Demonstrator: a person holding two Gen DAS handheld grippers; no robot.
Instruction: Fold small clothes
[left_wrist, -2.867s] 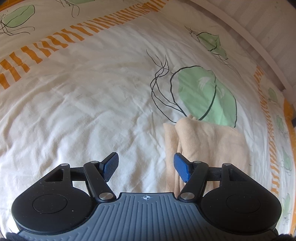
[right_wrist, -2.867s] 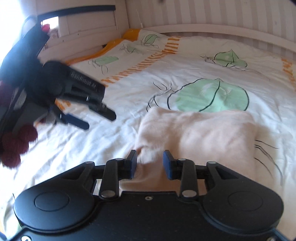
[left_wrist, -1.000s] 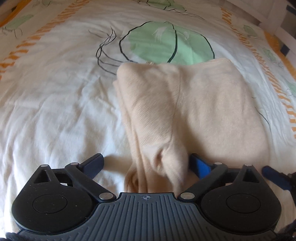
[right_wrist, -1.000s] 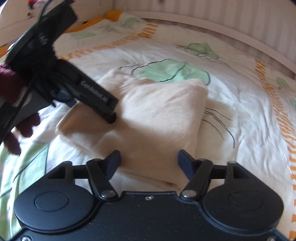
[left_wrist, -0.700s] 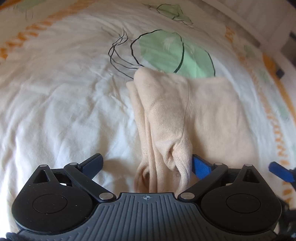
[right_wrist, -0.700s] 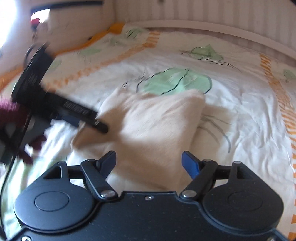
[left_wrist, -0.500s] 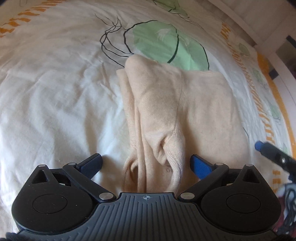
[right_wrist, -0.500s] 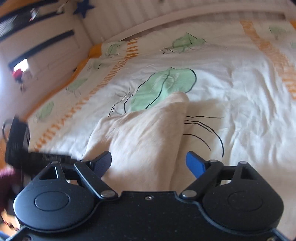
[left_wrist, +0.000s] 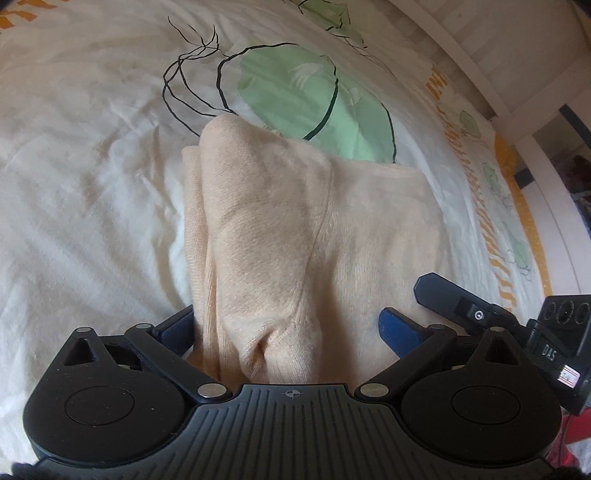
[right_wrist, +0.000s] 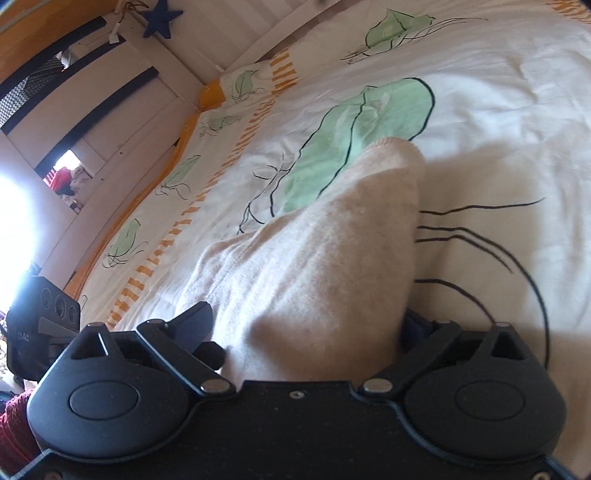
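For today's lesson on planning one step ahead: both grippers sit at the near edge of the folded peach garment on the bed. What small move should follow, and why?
Probably close both grippers on the near edge. The left gripper and right gripper each stand open astride the peach garment, neither pinching it, the right's jaws having just opened, so another fold first needs a grip.
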